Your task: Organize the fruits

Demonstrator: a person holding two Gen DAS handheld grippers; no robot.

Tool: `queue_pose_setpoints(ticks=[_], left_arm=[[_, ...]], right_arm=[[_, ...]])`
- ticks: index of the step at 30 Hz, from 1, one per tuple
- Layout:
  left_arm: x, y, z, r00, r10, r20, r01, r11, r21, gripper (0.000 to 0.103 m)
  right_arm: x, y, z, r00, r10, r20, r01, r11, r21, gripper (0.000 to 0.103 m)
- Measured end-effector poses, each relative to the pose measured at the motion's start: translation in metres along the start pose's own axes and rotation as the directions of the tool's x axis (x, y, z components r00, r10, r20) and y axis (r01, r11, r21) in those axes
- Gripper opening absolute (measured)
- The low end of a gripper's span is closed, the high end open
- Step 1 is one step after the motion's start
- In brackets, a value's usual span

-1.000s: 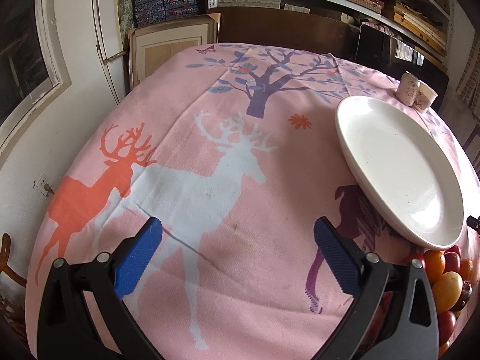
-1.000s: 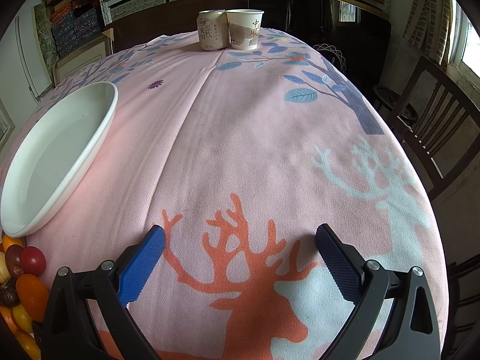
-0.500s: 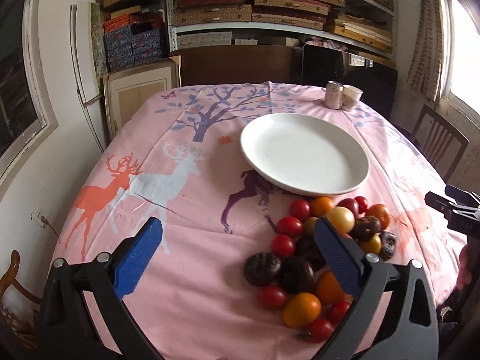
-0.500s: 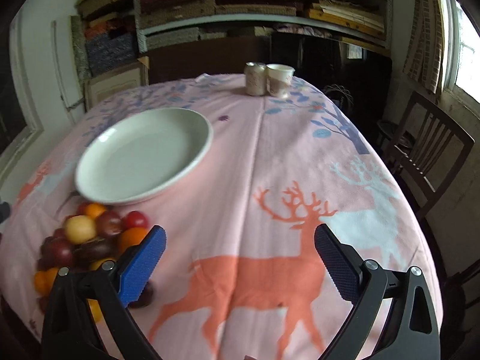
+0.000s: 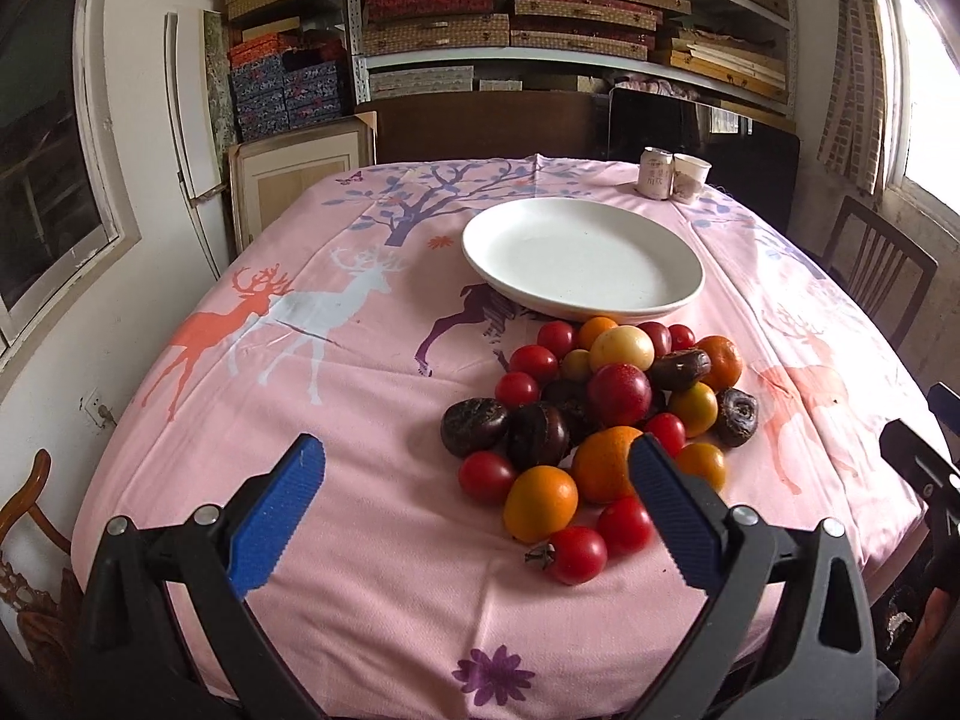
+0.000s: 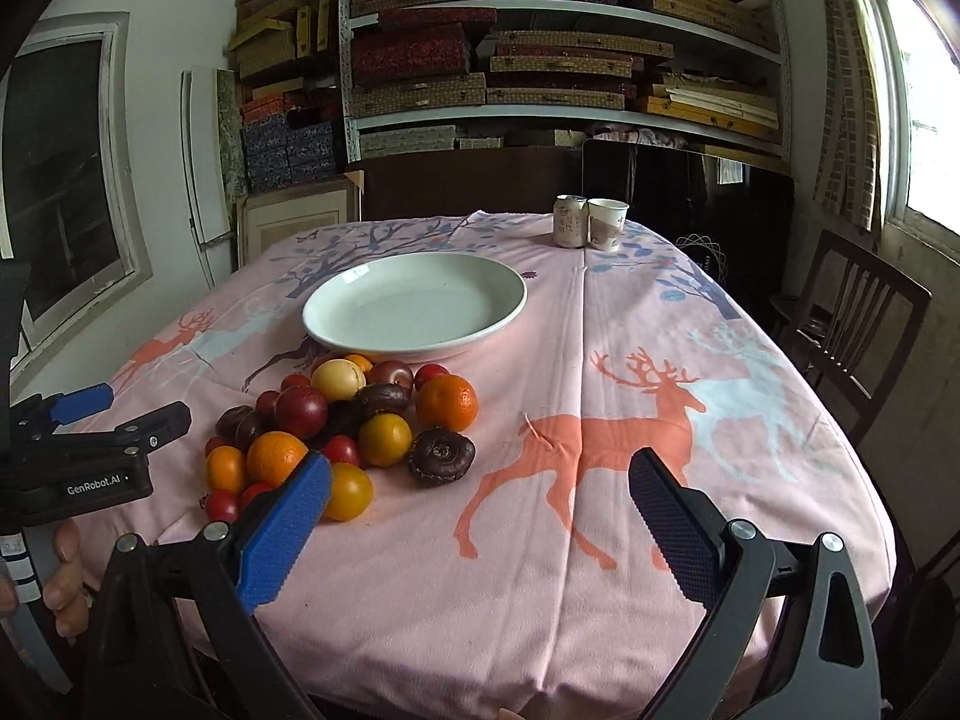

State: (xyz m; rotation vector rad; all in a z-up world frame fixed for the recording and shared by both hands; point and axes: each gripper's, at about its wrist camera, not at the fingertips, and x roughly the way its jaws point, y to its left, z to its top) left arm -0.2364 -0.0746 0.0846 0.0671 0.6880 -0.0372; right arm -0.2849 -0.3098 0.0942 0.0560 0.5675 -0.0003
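Observation:
A pile of fruits (image 5: 600, 414) lies on the pink deer tablecloth: red tomatoes, oranges, yellow fruits and dark wrinkled ones; it also shows in the right wrist view (image 6: 348, 420). An empty white plate (image 5: 582, 258) sits just behind the pile, also seen in the right wrist view (image 6: 414, 303). My left gripper (image 5: 474, 510) is open and empty, held back above the table's near edge, its right finger in front of the pile. My right gripper (image 6: 480, 522) is open and empty, to the right of the pile. The left gripper (image 6: 90, 420) shows at the left of the right wrist view.
A can (image 6: 569, 229) and a paper cup (image 6: 607, 223) stand at the table's far edge. A wooden chair (image 6: 852, 330) stands at the right side. Shelves of boxes (image 6: 540, 72) line the back wall. A window (image 5: 42, 180) is on the left wall.
Both grippers have pulled back and up from close over the cloth. The whole table, plate and fruit pile have come into view. Both stay open.

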Motion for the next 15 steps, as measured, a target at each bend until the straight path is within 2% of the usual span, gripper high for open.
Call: queue_pose_setpoints(ticks=[3, 7, 15], left_arm=[[-0.008, -0.001, -0.002, 1.0, -0.016, 0.013, 0.016, 1.0, 0.001, 0.099], [-0.014, -0.007, -0.003, 0.999, 0.001, 0.037, -0.002, 0.999, 0.034, 0.099], [-0.012, -0.009, -0.006, 1.0, 0.014, 0.024, -0.015, 0.999, 0.035, 0.099]], right_arm=[[-0.008, -0.001, -0.001, 1.0, -0.008, 0.015, 0.007, 1.0, 0.009, 0.099], [-0.014, 0.0, -0.005, 1.0, -0.014, 0.021, 0.014, 1.0, 0.004, 0.099], [-0.015, 0.0, -0.009, 1.0, -0.025, 0.017, 0.025, 1.0, -0.001, 0.099]])
